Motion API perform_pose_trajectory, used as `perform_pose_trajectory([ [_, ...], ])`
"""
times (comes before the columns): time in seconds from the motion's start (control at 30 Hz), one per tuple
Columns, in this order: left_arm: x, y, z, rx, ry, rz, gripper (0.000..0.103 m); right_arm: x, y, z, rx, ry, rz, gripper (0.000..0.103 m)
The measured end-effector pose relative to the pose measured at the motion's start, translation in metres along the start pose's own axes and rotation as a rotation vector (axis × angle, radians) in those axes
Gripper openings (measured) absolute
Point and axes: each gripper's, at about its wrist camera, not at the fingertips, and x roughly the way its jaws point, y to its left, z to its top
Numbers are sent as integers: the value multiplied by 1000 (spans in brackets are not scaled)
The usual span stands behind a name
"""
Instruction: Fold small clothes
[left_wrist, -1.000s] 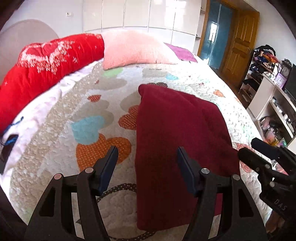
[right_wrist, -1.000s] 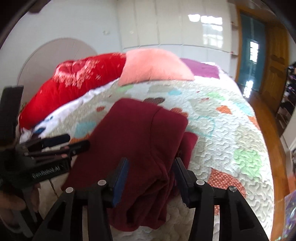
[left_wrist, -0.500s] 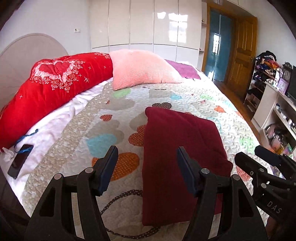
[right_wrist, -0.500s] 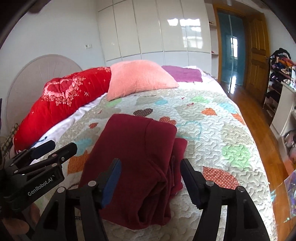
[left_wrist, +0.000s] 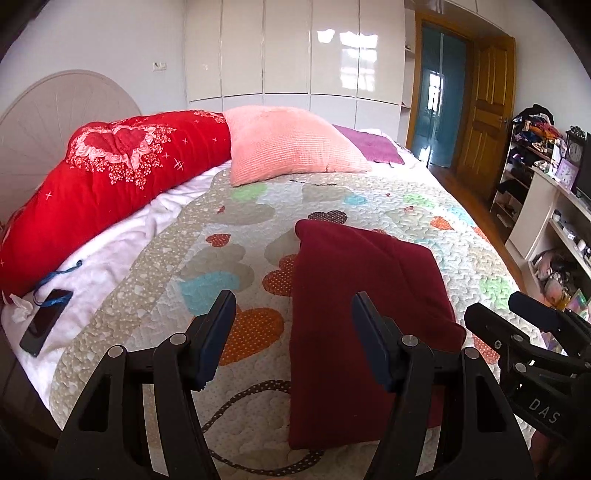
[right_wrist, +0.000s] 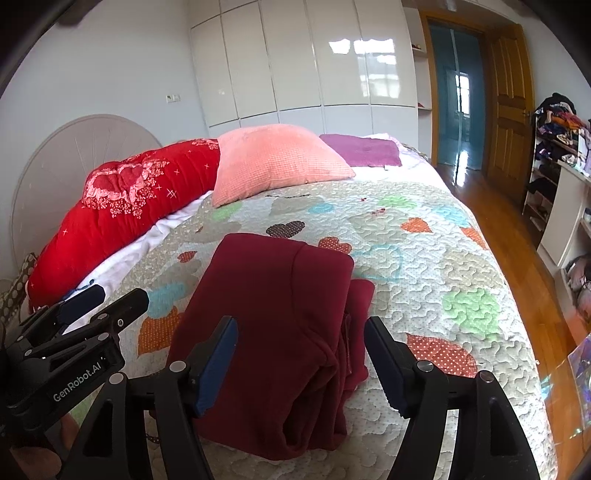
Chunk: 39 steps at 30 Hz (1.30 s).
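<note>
A dark red garment (left_wrist: 364, 295) lies folded into a long rectangle on the quilted bedspread (left_wrist: 229, 266). In the right wrist view the garment (right_wrist: 273, 321) shows layered folds along its right side. My left gripper (left_wrist: 293, 325) is open and empty, held above the garment's near left edge. My right gripper (right_wrist: 301, 350) is open and empty, held above the garment's near end. Each gripper shows in the other's view, the right one (left_wrist: 517, 332) at the right edge and the left one (right_wrist: 96, 306) at the left edge.
A red bolster (left_wrist: 110, 184), a pink pillow (left_wrist: 288, 147) and a purple cloth (left_wrist: 373, 147) lie at the head of the bed. A phone (left_wrist: 44, 321) lies on the white sheet at left. Shelves (left_wrist: 546, 206) and a wooden door (left_wrist: 484, 107) stand at right.
Both grippers have pulled back and risen away from the garment, so more of the bed and room shows. The garment lies still in its folded shape.
</note>
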Motion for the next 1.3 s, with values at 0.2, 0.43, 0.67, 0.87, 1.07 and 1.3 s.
perform_pose_trajectory([
  [0.2,1,2,0,-9,5,5,65,5,2,-2,-8,14,1,69],
  [0.43,3,2,0,-4,9,6,65,8,3,-1,-12,22,2,69],
  [0.67,5,2,0,1,15,13,65,9,4,-1,-13,26,6,69],
  [0.87,7,3,1,1,20,15,65,14,6,0,-21,36,8,69],
  [1.07,11,5,0,3,28,17,65,18,7,-1,-21,45,8,69],
  [1.3,14,5,0,6,30,19,65,24,7,-2,-19,54,11,69],
])
